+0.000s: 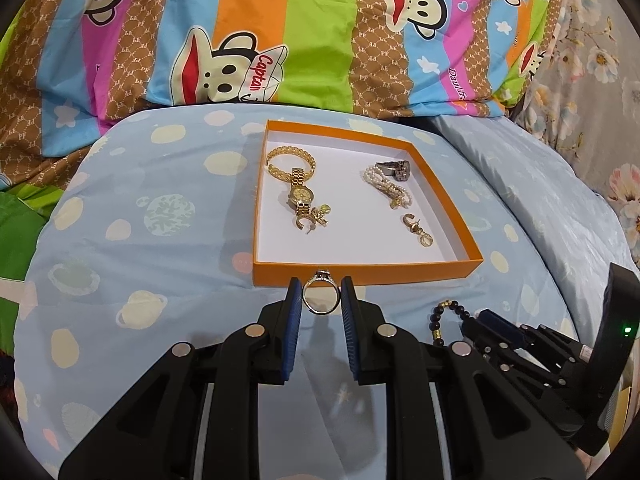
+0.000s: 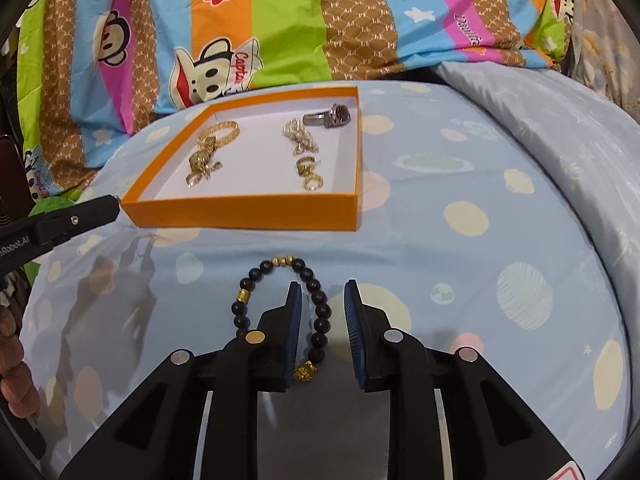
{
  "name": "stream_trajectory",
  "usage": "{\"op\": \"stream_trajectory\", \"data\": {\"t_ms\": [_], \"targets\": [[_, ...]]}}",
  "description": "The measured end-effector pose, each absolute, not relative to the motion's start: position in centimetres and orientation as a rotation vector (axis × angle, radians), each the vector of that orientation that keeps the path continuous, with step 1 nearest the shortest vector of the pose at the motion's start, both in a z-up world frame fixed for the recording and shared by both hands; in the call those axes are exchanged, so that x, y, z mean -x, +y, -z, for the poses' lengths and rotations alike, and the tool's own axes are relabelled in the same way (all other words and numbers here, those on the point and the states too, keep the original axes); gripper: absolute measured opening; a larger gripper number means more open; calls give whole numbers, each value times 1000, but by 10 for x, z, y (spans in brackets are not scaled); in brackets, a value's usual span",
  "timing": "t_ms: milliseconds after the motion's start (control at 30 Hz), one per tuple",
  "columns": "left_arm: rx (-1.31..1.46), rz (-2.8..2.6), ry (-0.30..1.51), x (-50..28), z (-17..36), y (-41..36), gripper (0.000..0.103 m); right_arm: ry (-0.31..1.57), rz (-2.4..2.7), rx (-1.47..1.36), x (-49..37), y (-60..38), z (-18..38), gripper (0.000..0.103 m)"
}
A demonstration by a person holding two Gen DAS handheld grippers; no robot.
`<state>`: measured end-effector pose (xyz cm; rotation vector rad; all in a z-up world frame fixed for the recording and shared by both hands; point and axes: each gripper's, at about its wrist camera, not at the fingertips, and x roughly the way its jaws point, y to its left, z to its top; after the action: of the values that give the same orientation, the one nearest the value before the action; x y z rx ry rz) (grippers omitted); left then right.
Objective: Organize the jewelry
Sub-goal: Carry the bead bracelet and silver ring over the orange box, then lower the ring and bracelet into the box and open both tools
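Note:
My left gripper (image 1: 321,290) is shut on a silver ring (image 1: 320,298), held upright just in front of the near wall of the orange tray (image 1: 360,273). The tray holds a gold bracelet (image 1: 291,160), gold watch (image 1: 302,197), silver watch (image 1: 395,169), pearl bracelet (image 1: 388,188) and gold earrings (image 1: 418,229). My right gripper (image 2: 322,294) is open, its jaws straddling the right side of a black bead bracelet (image 2: 280,304) lying on the blue bedding. That bracelet (image 1: 444,320) and my right gripper (image 1: 492,330) also show in the left wrist view. The tray also shows in the right wrist view (image 2: 248,210).
Light blue planet-print bedding (image 2: 460,240) lies under everything. A striped monkey-print quilt (image 1: 280,32) is piled behind the tray. A floral fabric (image 1: 592,60) lies at the far right. My left gripper's finger (image 2: 76,218) reaches in at the left of the right wrist view.

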<state>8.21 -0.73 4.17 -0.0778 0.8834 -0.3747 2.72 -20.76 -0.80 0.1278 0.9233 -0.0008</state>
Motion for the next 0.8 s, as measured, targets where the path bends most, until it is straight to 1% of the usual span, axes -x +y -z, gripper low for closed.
{"op": "stream_trajectory", "data": {"t_ms": [33,67,233,433,633,800], "targets": [[76,375,884,-82,-42,-8,19,918,4,-127,-27,-208,8,17],[75,376,885,-82,-41,-8,19,920,-2,-134,-27,-208,8,7],[80,377,883,-83,-42,-7,19,888,-11,-160,-26,-210,-1,7],[81,382,849,-95,-60,-8,19,777,-38,-162,-35,-209,-45,7],[57,379,782,-121,-83,-19,19,684,-75,-173,-70,-208,-81,7],[55,378,782,-146,-77,-32,19,695,-117,-228,-102,-206,-74,8]]}}
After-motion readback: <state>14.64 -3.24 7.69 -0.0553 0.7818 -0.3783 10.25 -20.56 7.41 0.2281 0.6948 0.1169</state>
